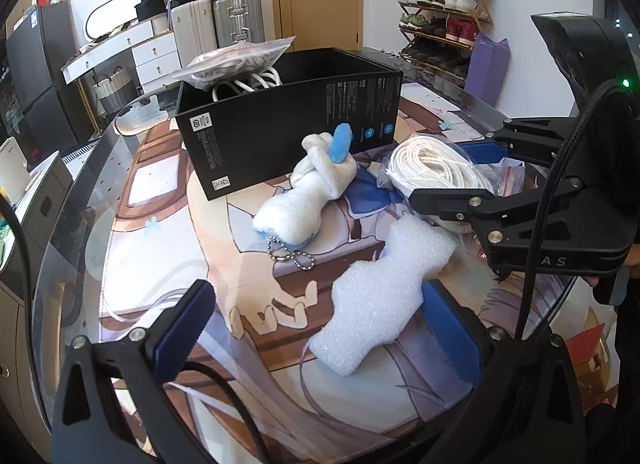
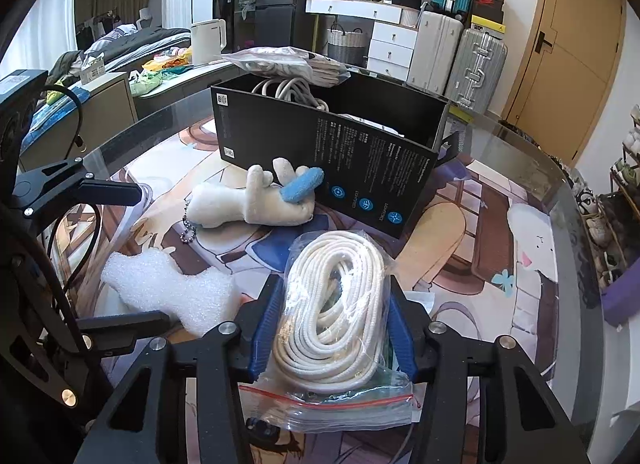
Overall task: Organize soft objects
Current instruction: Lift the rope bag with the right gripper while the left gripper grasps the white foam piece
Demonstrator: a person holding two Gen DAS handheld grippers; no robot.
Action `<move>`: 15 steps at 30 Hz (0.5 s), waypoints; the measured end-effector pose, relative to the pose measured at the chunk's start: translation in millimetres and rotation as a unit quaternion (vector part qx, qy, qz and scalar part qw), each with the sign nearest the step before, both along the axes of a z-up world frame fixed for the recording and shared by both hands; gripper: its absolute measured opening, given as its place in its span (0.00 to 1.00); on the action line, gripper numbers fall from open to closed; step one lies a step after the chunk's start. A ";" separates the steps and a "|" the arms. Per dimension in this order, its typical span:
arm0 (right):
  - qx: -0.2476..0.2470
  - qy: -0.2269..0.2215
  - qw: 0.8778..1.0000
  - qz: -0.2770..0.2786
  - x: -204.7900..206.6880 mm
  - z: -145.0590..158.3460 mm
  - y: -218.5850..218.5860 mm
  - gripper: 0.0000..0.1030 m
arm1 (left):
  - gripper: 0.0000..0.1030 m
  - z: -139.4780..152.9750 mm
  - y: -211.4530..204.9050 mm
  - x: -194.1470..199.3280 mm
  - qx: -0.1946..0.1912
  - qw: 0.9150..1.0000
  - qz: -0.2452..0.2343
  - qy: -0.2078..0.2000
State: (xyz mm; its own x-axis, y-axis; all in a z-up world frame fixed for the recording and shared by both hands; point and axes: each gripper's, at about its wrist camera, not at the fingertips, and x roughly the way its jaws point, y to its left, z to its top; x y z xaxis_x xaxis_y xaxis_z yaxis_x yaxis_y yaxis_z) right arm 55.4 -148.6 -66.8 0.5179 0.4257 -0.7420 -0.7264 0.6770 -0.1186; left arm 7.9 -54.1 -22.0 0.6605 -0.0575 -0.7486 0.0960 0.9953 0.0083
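A zip bag of coiled white rope (image 2: 332, 304), glossy and crinkled with a red seal strip, was gripped between the blue-padded fingers of the right gripper (image 2: 332, 328), near the printed table mat's (image 1: 152, 192) right side. The left gripper (image 1: 320, 328) was held wide apart around a lumpy, pebbled white foam piece (image 1: 380, 296), without contact being discernible. A fuzzy white plush keychain toy (image 1: 308, 192) with a blue tuft and ball chain was laid against the matte black open box (image 1: 288, 120), where white cable and another bag were stowed; open mat was left between foam and plush.
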 end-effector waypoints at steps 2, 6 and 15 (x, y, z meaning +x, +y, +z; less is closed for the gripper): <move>-0.001 0.001 1.000 0.000 0.5 0.2 0.4 0.49 | 0.98 0.6 -0.3 -1.6 0.000 1.000 -0.003 -0.003; 0.000 0.003 1.000 0.000 1.0 -1.0 -0.1 0.49 | 0.92 1.3 -3.5 -5.7 0.003 1.000 -0.014 -0.006; 0.003 0.007 1.000 0.000 1.8 -2.2 -0.9 0.49 | 0.44 6.3 5.1 -6.7 -0.008 1.000 -0.007 -0.016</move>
State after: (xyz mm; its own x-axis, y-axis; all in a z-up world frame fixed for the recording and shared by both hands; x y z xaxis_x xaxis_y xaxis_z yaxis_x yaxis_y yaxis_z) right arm 57.2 -149.6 -69.0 0.5073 0.4301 -0.7468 -0.7278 0.6779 -0.1039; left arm 1.3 -49.1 -15.7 0.6832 -0.0789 -0.7259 0.1100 0.9939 -0.0045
